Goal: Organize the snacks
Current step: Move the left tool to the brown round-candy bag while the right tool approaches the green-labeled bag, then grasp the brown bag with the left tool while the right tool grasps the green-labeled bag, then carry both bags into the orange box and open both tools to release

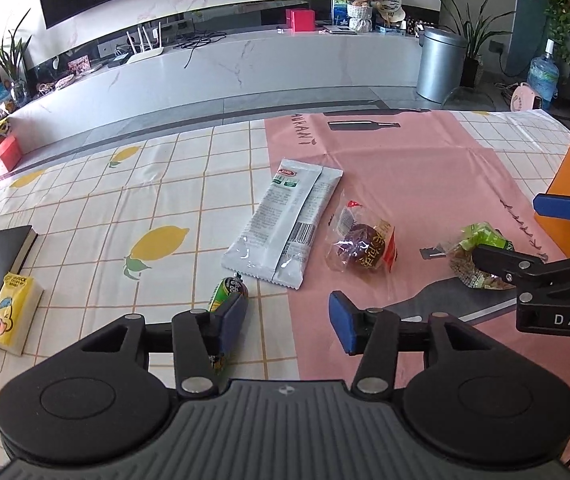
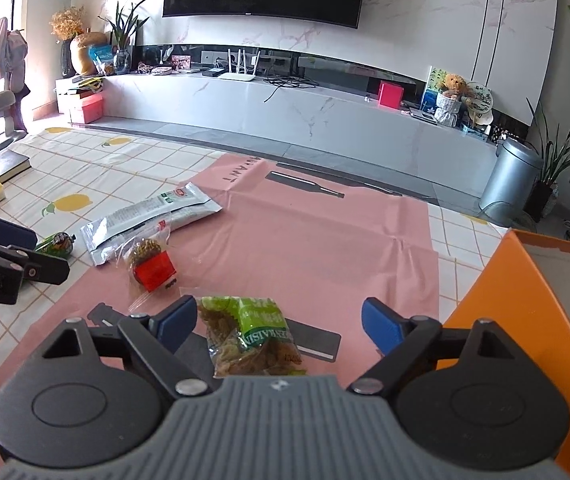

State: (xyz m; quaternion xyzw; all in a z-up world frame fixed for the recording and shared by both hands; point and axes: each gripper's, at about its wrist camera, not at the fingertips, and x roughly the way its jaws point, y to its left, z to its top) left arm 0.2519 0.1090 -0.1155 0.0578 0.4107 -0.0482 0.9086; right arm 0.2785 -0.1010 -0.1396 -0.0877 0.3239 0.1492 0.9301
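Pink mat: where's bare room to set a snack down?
Free: far pink mat beyond the raisin packet, between the white pouch and the orange box. Crowded: the near-left mat edge around the red-labelled packet and green sausage.

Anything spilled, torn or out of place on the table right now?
Nothing spilled or torn. Four snacks lie loose outside the orange box: white packet, date pack, raisin bag and green sausage, which sits partly behind the left hand-held gripper's finger.
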